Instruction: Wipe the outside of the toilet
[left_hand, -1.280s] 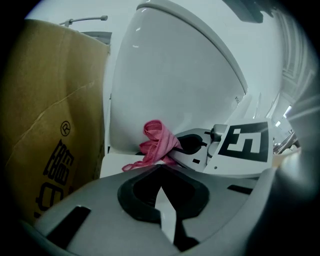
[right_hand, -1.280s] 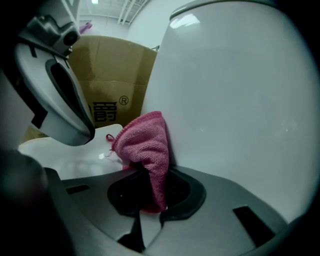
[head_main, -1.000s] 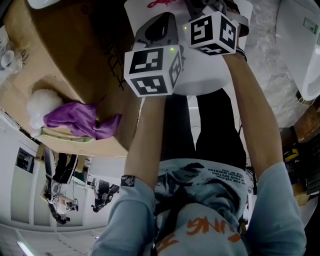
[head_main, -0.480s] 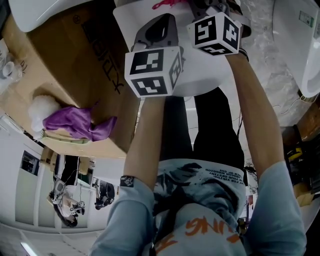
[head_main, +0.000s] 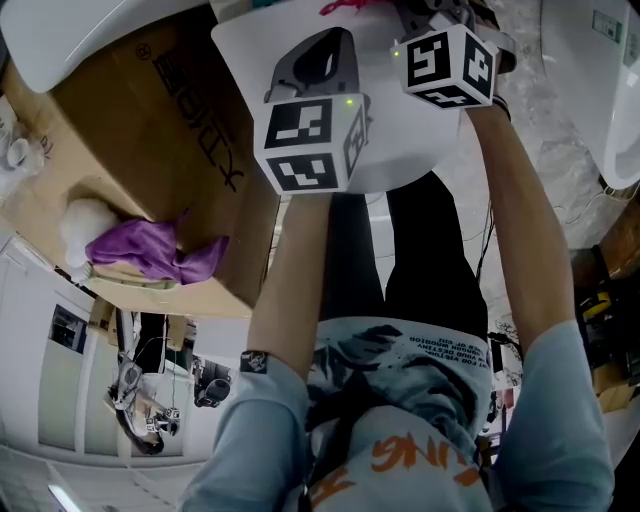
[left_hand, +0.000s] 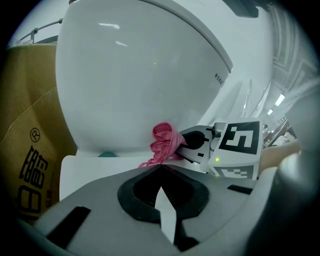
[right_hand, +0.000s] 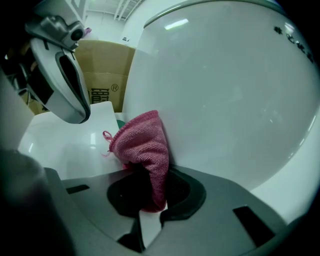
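Note:
The white toilet bowl (left_hand: 145, 75) fills the left gripper view and bulges on the right of the right gripper view (right_hand: 235, 90). A pink cloth (right_hand: 142, 145) is pressed against the bowl's lower side where it meets the white base (right_hand: 75, 145). My right gripper (right_hand: 145, 192) is shut on that cloth. From the left gripper view I see the pink cloth (left_hand: 162, 144) bunched at the right gripper's (left_hand: 192, 145) tips. My left gripper (left_hand: 161, 172) hangs just left of it, shut with nothing in it. In the head view both marker cubes show, left (head_main: 310, 140) and right (head_main: 450, 65).
A brown cardboard box (head_main: 150, 130) stands beside the toilet on the left, with a purple cloth (head_main: 155, 250) and a white fluffy thing (head_main: 85, 225) on it. Another white fixture (head_main: 600, 90) stands at the far right on the marbled floor (head_main: 540, 120).
Both grippers have shifted a little to the right in the head view, the right one with the pink cloth along the bowl. The box slid slightly in frame as the head moved.

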